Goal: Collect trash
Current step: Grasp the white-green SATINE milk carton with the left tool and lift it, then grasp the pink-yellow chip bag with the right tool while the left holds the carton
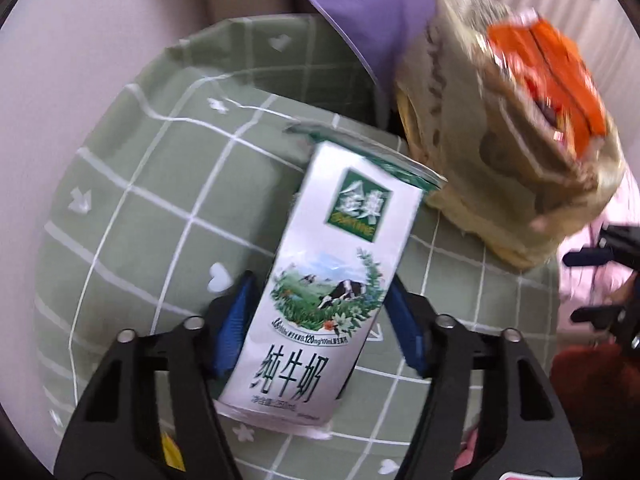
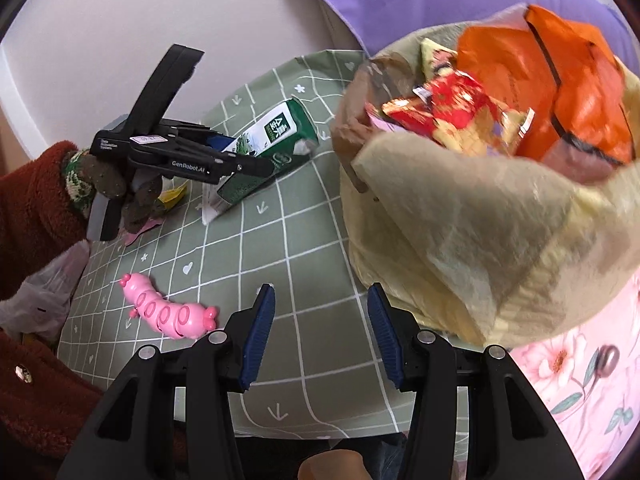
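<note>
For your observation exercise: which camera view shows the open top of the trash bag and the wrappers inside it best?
The right wrist view: it looks into the trash bag, showing red and orange wrappers. The left wrist view shows the bag blurred, behind the milk carton.

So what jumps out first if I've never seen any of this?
Probably the milk carton, clamped between the left gripper's blue pads over a green checked cloth. To its right stands a beige bag stuffed with orange and red wrappers. A pink caterpillar toy lies near the open right gripper.
</note>
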Available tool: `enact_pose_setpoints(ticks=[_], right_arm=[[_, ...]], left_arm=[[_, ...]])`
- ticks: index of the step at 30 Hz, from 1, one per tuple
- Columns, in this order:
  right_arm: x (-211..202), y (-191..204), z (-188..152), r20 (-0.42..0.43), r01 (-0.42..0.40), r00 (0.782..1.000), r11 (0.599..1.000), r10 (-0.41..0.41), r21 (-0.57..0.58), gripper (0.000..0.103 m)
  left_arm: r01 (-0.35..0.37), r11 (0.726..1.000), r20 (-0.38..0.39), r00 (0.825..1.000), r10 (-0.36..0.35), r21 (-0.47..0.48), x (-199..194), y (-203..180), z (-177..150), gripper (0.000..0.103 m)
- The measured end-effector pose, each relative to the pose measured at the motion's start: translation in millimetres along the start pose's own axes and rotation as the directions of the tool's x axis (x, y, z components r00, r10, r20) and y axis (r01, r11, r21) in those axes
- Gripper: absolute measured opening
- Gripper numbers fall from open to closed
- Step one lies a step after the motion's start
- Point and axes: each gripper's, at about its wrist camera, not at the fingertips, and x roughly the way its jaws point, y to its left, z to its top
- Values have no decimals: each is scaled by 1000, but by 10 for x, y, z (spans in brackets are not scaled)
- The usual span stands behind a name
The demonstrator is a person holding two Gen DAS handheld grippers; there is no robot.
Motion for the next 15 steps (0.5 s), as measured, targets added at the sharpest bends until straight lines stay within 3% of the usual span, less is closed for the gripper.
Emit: enact_pose_setpoints(ticks=[4, 8, 9, 11, 12, 13, 14, 15], right_arm=[[37, 137, 142, -10, -32, 999, 996, 32, -79, 46], [115, 390, 345, -12, -79, 997, 977, 78, -198, 46], [153, 469, 409, -17, -89, 996, 969, 87, -230, 46], [254, 641, 534, -33, -119, 993, 949, 114, -293, 46], [313, 740, 598, -40, -137, 991, 935, 131, -328, 46], [387, 850, 666, -47, -153, 988, 917, 145, -369, 46], [473, 960, 737, -54, -158, 987, 901, 149, -403, 46], [559, 1061, 812, -62, -172, 985, 890, 161, -422, 46]], left_arm=[[-14, 976, 153, 987, 48, -217, -506, 121, -225, 52], [-73, 908, 307, 927, 214, -412, -1188, 180, -603, 52], [-92, 868, 355, 887, 294, -488, -1444, 206, -786, 52], [-91, 809, 394, 838, 376, -580, -1719, 303, -1006, 52], [-82, 766, 402, 813, 422, -638, -1867, 369, -1169, 52], [-70, 721, 400, 793, 460, -689, -1998, 440, -1348, 52], [-64, 689, 391, 784, 482, -722, -2076, 491, -1476, 52], [-61, 636, 364, 776, 515, -769, -2184, 542, -1675, 52]])
